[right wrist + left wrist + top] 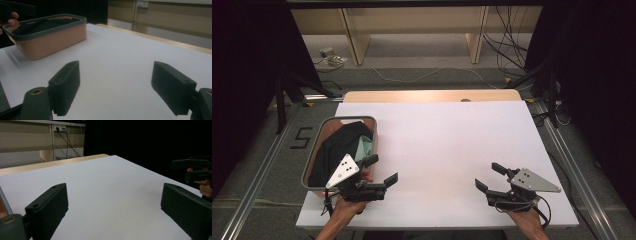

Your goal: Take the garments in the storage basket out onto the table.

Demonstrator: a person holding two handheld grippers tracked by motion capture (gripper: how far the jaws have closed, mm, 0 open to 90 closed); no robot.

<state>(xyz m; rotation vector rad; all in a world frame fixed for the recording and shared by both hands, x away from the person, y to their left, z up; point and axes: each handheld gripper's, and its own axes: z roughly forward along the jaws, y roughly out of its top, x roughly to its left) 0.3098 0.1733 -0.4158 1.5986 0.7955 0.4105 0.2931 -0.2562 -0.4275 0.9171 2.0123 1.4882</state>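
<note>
A pink basket with a grey rim point(328, 120) point(50, 37) stands at the table's left edge. Dark cloth point(337, 147) and a pale green piece point(364, 146) lie inside it. My left gripper point(381, 170) point(113, 207) hovers just right of the basket's near corner, open, with nothing between its jaws. Low over the front right of the table, my right gripper point(492, 176) point(116, 85) is open too, with bare white tabletop between its jaws. In the left gripper view the right gripper point(193, 168) appears farther off at the right edge.
The white table top point(442, 145) stretches wide between the two grippers. A wooden strip point(432, 95) runs along its far edge. Cables and wooden furniture legs lie on the floor beyond. Metal rails point(257, 170) flank the table on both sides.
</note>
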